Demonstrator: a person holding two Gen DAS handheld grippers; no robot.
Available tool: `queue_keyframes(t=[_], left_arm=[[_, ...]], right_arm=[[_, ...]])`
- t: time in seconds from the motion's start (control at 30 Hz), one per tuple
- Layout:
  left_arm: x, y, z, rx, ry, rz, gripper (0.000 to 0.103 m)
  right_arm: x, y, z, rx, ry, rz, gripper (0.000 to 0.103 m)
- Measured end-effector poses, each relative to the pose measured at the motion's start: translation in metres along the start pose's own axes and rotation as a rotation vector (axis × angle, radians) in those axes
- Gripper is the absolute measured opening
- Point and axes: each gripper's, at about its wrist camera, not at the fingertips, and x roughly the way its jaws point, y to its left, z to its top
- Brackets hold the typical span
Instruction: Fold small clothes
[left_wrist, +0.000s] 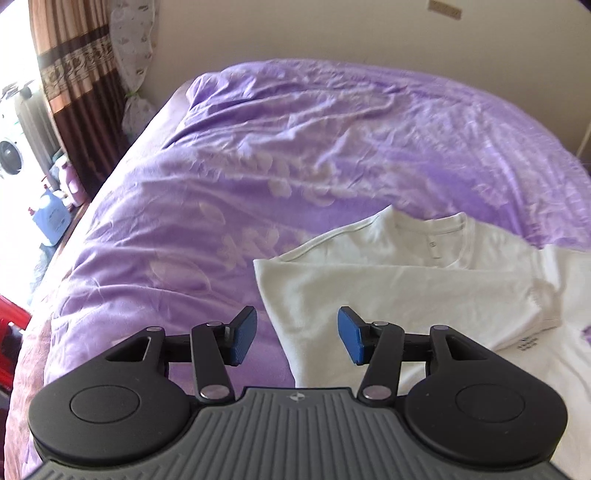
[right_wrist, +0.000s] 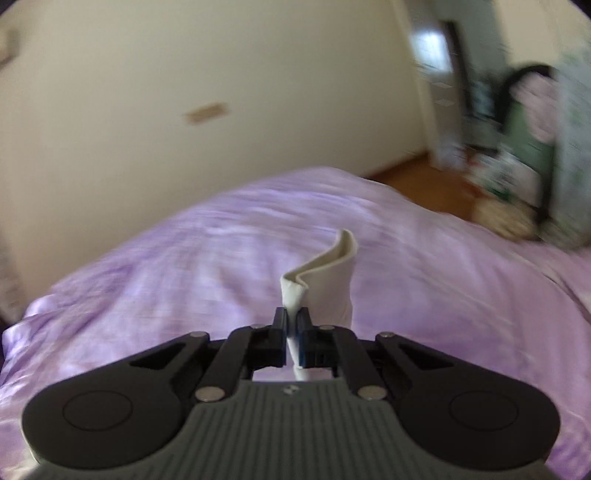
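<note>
A white T-shirt (left_wrist: 424, 280) lies on the purple bedspread (left_wrist: 258, 166), collar toward the far side, with its left side folded over the body. My left gripper (left_wrist: 297, 334) hovers above the shirt's near left edge, blue pads apart and nothing between them. In the right wrist view, my right gripper (right_wrist: 294, 319) is shut on a pinched fold of the white shirt fabric (right_wrist: 325, 273), which stands up in a curl above the jaws, lifted over the purple bedspread (right_wrist: 184, 266). That view is blurred.
A cream wall runs behind the bed. Left of the bed are a brown patterned curtain (left_wrist: 74, 74), a washing machine (left_wrist: 14, 144) and blue and pink bottles (left_wrist: 51, 218) on the floor. In the right wrist view, wooden floor (right_wrist: 417, 177) and hanging bags (right_wrist: 535, 147) lie beyond the bed's far right corner.
</note>
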Motion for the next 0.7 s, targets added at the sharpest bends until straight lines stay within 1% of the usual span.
queue_keyframes(t=[0.1,0.13,0.2,0.27,0.3,0.37,0.43,0.5,0.57,0.63,0.7], left_arm=[[-0.013,0.009,-0.007,-0.028,-0.034,-0.069,0.060],[-0.015,0.012,-0.010,-0.037,-0.033,-0.089,0.060],[-0.017,0.016,-0.013,-0.045,-0.031,-0.117,0.060],[-0.018,0.019,-0.015,-0.049,-0.038,-0.136,0.060],[-0.018,0.021,-0.018,-0.060,-0.047,-0.146,0.060],[-0.013,0.023,-0.023,-0.080,-0.038,-0.178,0.059],[-0.004,0.024,-0.029,-0.106,-0.022,-0.215,0.059],[0.005,0.022,-0.035,-0.120,-0.011,-0.250,0.059],[0.016,0.017,-0.042,-0.124,-0.002,-0.275,0.059],[0.027,0.010,-0.047,-0.101,0.007,-0.289,0.059],[0.037,0.002,-0.052,-0.076,0.033,-0.299,0.059]], right_arm=[[-0.025,0.074,0.001,-0.097,-0.030,0.119,0.000],[-0.030,0.097,-0.002,-0.117,-0.021,0.160,0.000],[-0.034,0.142,-0.014,-0.142,0.019,0.246,0.000],[-0.036,0.184,-0.035,-0.175,0.068,0.323,0.000],[-0.034,0.205,-0.049,-0.203,0.092,0.354,0.000],[-0.027,0.243,-0.083,-0.262,0.150,0.402,0.000],[-0.010,0.275,-0.125,-0.291,0.241,0.439,0.000],[0.006,0.296,-0.170,-0.310,0.336,0.467,0.000],[0.019,0.314,-0.214,-0.342,0.413,0.480,0.000],[0.033,0.324,-0.252,-0.373,0.478,0.491,0.000],[0.045,0.326,-0.282,-0.364,0.544,0.497,0.000]])
